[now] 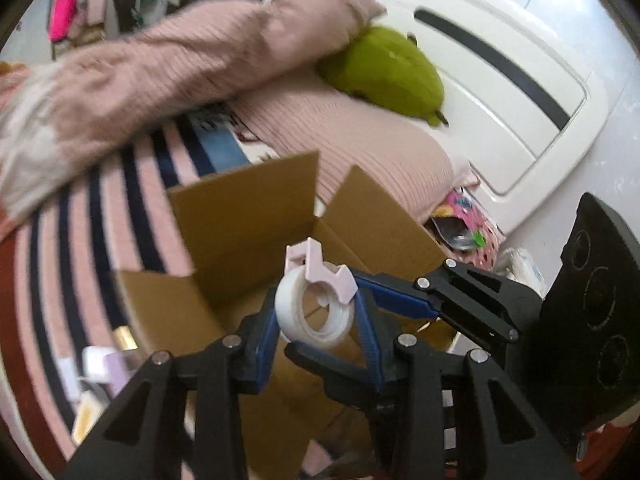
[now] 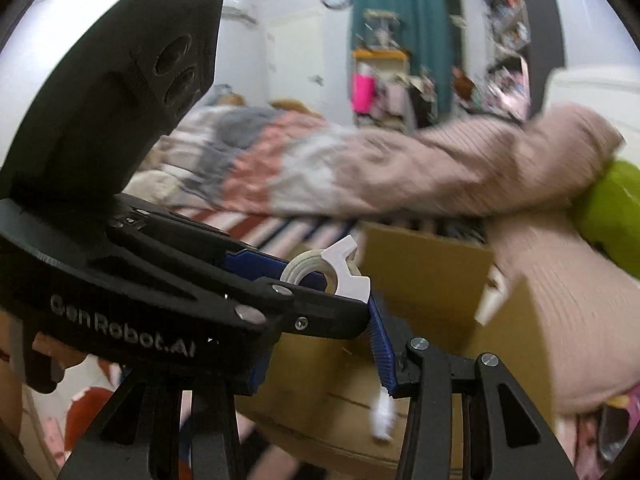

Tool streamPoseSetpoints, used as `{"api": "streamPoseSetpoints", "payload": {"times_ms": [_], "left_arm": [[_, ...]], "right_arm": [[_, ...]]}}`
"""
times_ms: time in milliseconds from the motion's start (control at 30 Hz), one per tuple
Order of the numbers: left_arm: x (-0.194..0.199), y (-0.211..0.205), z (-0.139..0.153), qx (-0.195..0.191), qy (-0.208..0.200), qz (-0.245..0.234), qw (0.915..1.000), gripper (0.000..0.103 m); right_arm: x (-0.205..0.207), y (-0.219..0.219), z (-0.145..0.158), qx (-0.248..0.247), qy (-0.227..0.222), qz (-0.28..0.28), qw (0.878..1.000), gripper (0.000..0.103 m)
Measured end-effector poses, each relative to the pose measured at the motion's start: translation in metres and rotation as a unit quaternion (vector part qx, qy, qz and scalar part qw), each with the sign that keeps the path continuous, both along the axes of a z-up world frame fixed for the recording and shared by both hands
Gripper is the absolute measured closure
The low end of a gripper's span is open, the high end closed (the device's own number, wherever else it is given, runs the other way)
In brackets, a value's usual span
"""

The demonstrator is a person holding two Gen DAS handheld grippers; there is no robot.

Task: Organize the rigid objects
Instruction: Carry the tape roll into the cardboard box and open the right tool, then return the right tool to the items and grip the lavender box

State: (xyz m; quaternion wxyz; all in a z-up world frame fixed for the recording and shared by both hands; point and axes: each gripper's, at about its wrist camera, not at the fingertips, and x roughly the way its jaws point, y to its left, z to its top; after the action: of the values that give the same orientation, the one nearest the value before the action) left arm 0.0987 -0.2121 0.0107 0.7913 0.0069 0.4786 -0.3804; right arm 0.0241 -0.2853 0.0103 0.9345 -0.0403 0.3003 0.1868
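My left gripper (image 1: 320, 316) is shut on a white tape roll with a pale pink dispenser clip (image 1: 316, 300) and holds it above an open cardboard box (image 1: 248, 216) on the bed. The right gripper (image 1: 404, 300) reaches in from the right, its blue fingertip beside the tape. In the right wrist view the left gripper (image 2: 320, 280) crosses the foreground with the tape roll (image 2: 324, 270) in it. The right gripper's own blue finger (image 2: 380, 344) stands just below the tape, over the box (image 2: 432, 264). I cannot tell whether it grips anything.
A striped pink and navy bedsheet (image 1: 100, 216) lies under the box. A pink ribbed blanket (image 1: 160, 72) and a green plush toy (image 1: 388, 68) lie behind it, near the white headboard (image 1: 500, 92). Small white and lilac items (image 1: 100, 368) lie left of the box.
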Motion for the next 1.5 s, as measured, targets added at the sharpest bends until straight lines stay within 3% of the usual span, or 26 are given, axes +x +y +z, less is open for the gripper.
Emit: {"api": "streamPoseSetpoints", "payload": {"times_ms": [133,167,200,267,433,567,700,800,933,1033,1167,1333,1433,1500], "left_arm": [[0.012,-0.022,-0.013,0.010,0.030,-0.010,0.9995,0.069],[0.012,-0.022,-0.012,0.013,0.028,-0.006,0.9995,0.063],[0.010,-0.021,-0.011,0.017,0.024,-0.003,0.9996,0.058],[0.006,-0.012,-0.004,0.022,0.006,0.011,0.9997,0.036],[-0.010,0.036,0.027,0.032,-0.048,0.055,0.9968,0.032],[-0.026,0.101,0.045,0.039,-0.083,0.128,0.9874,0.030],[-0.050,0.169,0.043,0.057,-0.113,0.205,0.9705,0.029],[-0.067,0.216,0.026,0.058,-0.115,0.246,0.9607,0.027],[-0.084,0.259,-0.010,0.063,-0.102,0.289,0.9496,0.027],[-0.092,0.282,-0.042,0.056,-0.091,0.305,0.9462,0.027],[-0.094,0.297,-0.071,0.031,-0.075,0.319,0.9443,0.027],[-0.098,0.306,-0.089,0.036,-0.069,0.328,0.9416,0.027],[-0.098,0.311,-0.094,0.035,-0.069,0.332,0.9400,0.027],[-0.098,0.313,-0.095,0.031,-0.066,0.336,0.9391,0.027]], "right_arm": [[0.015,-0.019,-0.009,-0.024,0.050,-0.029,0.998,0.064],[0.015,-0.025,-0.010,-0.028,0.056,-0.034,0.997,0.064],[0.018,-0.027,-0.011,-0.031,0.064,-0.041,0.997,0.063],[0.018,-0.031,-0.013,-0.028,0.069,-0.048,0.996,0.054],[0.008,-0.020,-0.006,-0.022,0.055,-0.038,0.998,0.040],[-0.009,0.010,0.013,0.002,0.005,0.013,1.000,0.039],[-0.028,0.056,0.026,0.016,-0.023,0.081,0.996,0.039],[-0.035,0.101,0.022,0.014,-0.019,0.133,0.991,0.039],[-0.034,0.156,-0.009,-0.013,0.022,0.165,0.986,0.039],[-0.026,0.181,-0.044,-0.036,0.056,0.140,0.988,0.038],[-0.008,0.187,-0.093,-0.072,0.070,0.032,0.994,0.027],[0.022,0.186,-0.136,-0.128,0.065,-0.047,0.989,0.027],[0.038,0.181,-0.149,-0.123,0.083,-0.059,0.987,0.028],[0.039,0.179,-0.150,-0.116,0.079,-0.056,0.988,0.053]]}}
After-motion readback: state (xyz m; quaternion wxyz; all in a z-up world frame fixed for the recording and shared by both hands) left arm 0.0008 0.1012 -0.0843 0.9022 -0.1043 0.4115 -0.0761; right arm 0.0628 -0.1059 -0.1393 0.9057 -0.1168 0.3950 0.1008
